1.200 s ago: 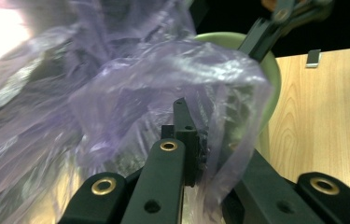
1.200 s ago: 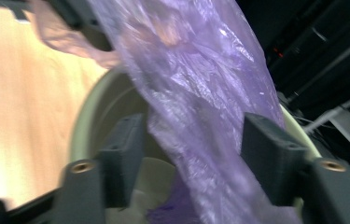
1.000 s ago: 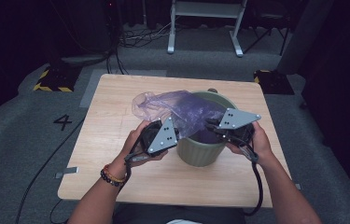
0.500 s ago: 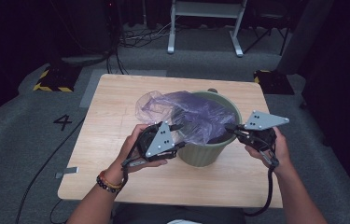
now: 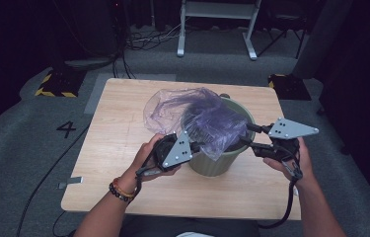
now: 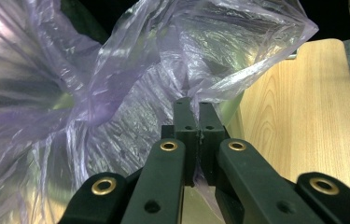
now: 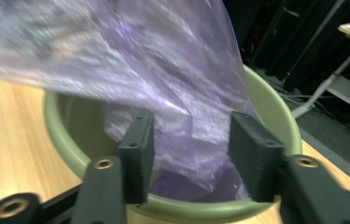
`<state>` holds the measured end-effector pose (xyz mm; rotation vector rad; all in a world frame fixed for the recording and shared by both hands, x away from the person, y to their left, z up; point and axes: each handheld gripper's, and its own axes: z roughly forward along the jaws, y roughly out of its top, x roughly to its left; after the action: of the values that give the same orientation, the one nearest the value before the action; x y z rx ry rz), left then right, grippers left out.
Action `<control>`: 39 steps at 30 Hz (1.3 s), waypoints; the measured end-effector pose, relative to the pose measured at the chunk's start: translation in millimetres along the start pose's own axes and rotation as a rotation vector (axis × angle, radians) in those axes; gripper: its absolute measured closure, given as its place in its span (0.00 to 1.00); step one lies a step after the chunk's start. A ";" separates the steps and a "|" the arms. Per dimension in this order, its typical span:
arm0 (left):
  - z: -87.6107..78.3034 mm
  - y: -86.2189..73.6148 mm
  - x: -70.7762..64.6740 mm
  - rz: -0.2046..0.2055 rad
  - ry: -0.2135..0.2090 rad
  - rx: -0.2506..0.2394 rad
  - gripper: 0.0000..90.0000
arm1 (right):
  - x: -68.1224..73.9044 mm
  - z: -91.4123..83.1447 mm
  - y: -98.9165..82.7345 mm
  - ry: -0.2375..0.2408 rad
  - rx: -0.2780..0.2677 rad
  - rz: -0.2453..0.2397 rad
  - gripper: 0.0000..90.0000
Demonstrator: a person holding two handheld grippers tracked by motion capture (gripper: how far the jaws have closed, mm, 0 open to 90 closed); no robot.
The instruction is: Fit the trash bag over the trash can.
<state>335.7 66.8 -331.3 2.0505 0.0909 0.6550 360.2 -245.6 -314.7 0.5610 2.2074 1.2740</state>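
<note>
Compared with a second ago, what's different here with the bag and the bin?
The right gripper drew back from above the green bin to its right side, and its fingers have just been opening, bag film loose between them. The left gripper is clamped shut on the purple plastic bag, about where it was. The bin has not shifted on the table.

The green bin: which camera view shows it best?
The high view: the green bin stands whole on the table, with the purple bag draped over its mouth. The right gripper view gives its rim and inside up close, blurred. In the left gripper view the bag covers most of it.
</note>
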 end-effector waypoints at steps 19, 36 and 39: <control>10.3 8.1 -8.0 0.035 -0.021 0.016 1.00 | 15.1 11.2 47.2 0.033 -0.087 0.026 0.34; 8.5 3.6 -11.1 0.018 -0.005 -0.006 0.98 | 13.1 18.2 31.8 0.027 0.018 0.037 1.00; 4.9 0.9 -10.8 0.013 -0.005 -0.008 0.99 | 10.6 8.6 26.7 0.013 -0.004 0.057 1.00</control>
<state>328.8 59.1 -337.0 2.0467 0.0721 0.6571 359.8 -221.2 -297.4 0.6195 2.2138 1.3139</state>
